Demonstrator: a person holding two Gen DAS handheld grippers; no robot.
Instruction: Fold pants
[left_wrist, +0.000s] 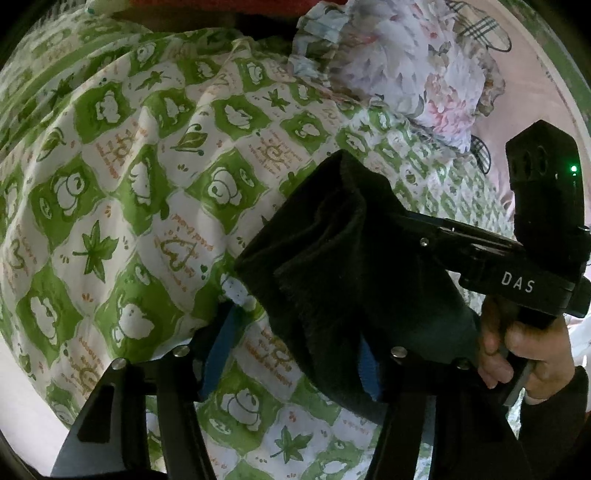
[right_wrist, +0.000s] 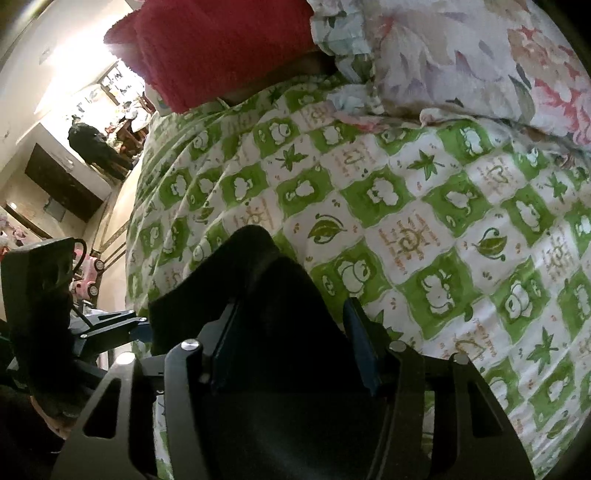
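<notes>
clearly the dark pants (left_wrist: 332, 258) are soft and limp, bunched in thick folds above the green-and-white bedspread (left_wrist: 129, 184); they should sag unless taken at an edge or hem. the right gripper (right_wrist: 291, 354) has its jaws clamped on the cloth. whether the left gripper (left_wrist: 291, 354) pinches it i cannot tell. "das" is printed on the right gripper's body.

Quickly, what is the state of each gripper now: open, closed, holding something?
Left gripper: cannot be told; dark fabric pants hide one finger.
Right gripper: closed on the pants.
</notes>
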